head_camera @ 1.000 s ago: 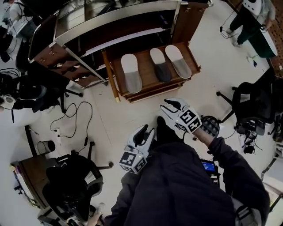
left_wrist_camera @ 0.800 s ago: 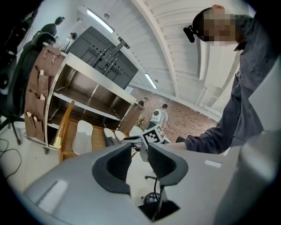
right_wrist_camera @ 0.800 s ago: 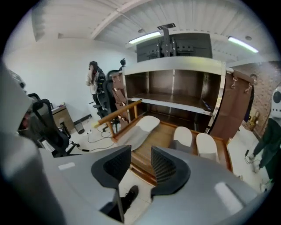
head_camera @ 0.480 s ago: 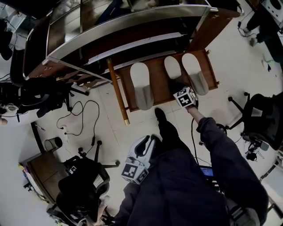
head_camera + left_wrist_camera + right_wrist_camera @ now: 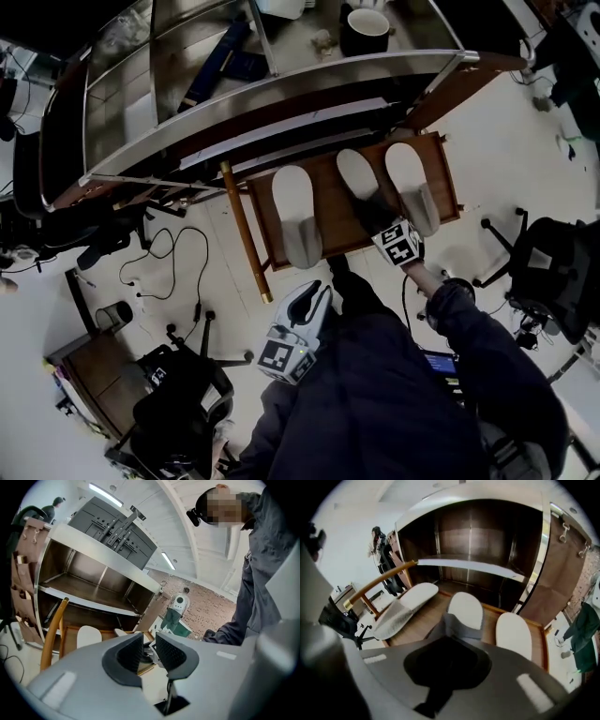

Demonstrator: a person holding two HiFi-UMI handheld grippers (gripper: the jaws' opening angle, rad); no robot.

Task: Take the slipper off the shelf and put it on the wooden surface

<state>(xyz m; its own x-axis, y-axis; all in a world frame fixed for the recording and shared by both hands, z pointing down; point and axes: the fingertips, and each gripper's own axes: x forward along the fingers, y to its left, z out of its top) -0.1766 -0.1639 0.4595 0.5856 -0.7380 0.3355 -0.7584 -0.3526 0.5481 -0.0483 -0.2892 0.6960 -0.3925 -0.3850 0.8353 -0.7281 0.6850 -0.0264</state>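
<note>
Three white slippers with grey uppers lie side by side on a low wooden platform (image 5: 330, 208) under the metal shelf (image 5: 281, 89). My right gripper (image 5: 378, 221) reaches down onto the middle slipper (image 5: 356, 176). In the right gripper view its jaws are closing, and the grey upper of the middle slipper (image 5: 466, 609) is bunched up between the tips of the right gripper (image 5: 449, 639). The left slipper (image 5: 405, 604) and right slipper (image 5: 513, 632) lie untouched. My left gripper (image 5: 314, 295) hangs back over the floor, open and empty; it shows as the left gripper (image 5: 149, 651) with a narrow gap.
A wooden post (image 5: 246, 234) stands at the platform's left corner. Cables (image 5: 164, 258) trail on the floor to the left. Office chairs stand at the lower left (image 5: 178, 403) and at the right (image 5: 553, 272). A mug (image 5: 364, 28) sits on the shelf top.
My right gripper went from above the floor forward to the platform and came down on the middle slipper. The left gripper stayed near my body. The view moved closer to the shelf.
</note>
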